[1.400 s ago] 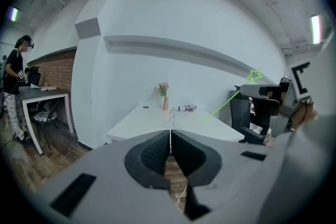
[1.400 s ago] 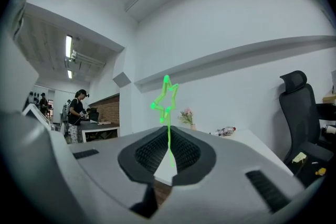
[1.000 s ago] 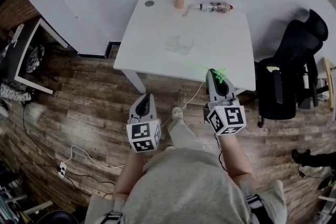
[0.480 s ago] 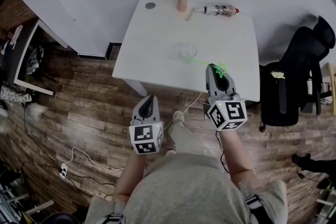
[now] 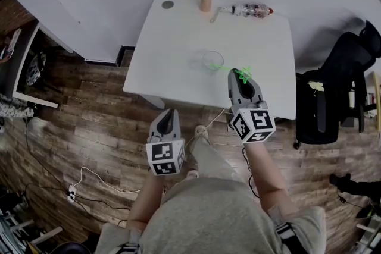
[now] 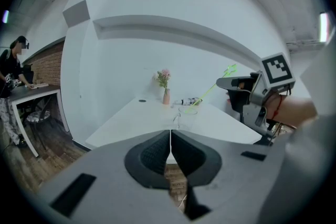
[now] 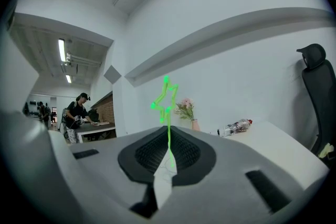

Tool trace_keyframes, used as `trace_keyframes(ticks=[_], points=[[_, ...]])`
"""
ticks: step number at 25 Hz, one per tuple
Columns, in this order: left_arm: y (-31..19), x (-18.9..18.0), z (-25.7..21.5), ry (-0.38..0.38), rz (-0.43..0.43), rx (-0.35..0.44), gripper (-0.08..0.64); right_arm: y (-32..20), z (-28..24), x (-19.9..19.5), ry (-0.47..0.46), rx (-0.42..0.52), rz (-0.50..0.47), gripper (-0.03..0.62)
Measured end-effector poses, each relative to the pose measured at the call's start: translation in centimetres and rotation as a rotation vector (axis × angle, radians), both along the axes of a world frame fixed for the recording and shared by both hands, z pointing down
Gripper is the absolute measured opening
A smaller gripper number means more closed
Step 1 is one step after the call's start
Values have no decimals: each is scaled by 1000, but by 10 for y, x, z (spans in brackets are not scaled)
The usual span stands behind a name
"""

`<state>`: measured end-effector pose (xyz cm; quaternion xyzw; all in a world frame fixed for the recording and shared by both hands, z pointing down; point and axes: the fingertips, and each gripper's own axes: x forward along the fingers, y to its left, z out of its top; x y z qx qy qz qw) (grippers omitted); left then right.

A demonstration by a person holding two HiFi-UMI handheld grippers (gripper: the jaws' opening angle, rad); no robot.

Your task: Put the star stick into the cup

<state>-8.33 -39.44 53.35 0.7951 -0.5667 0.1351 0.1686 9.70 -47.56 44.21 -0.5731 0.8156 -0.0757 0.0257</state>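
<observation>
Your right gripper's fingers [image 7: 185,153] are pressed together on the thin stem of the green star stick [image 7: 167,98], and the star head stands just past their tips. From the head view, the right gripper [image 5: 240,77] is over the near edge of the white table [image 5: 178,38]. The stick's stem runs left from it toward the clear cup [image 5: 212,60]. The stem's far end reaches the cup's near rim, but you can't tell from these views whether it is inside.

Your left gripper [image 5: 168,111] hangs off the table, over the wood floor [image 5: 89,122] beside your leg. Its fingers [image 6: 153,152] are closed flat against each other with nothing between them.

At the far edge of the table stand a small vase of flowers [image 5: 204,0] and, just to its right, a plastic bottle [image 5: 250,9] lying on its side. A black office chair [image 5: 336,77] sits to the right of the table.
</observation>
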Motion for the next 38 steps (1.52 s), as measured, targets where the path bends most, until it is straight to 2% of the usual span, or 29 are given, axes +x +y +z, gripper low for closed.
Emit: trace_keyframes(ticks=[25,38], points=[[-23,7,13,5,5,-16,9,-48,77,2,-2,-182,4,12],[-21,13,11,7,18,-15,9,-56,81,16,-25,-197,30,15]])
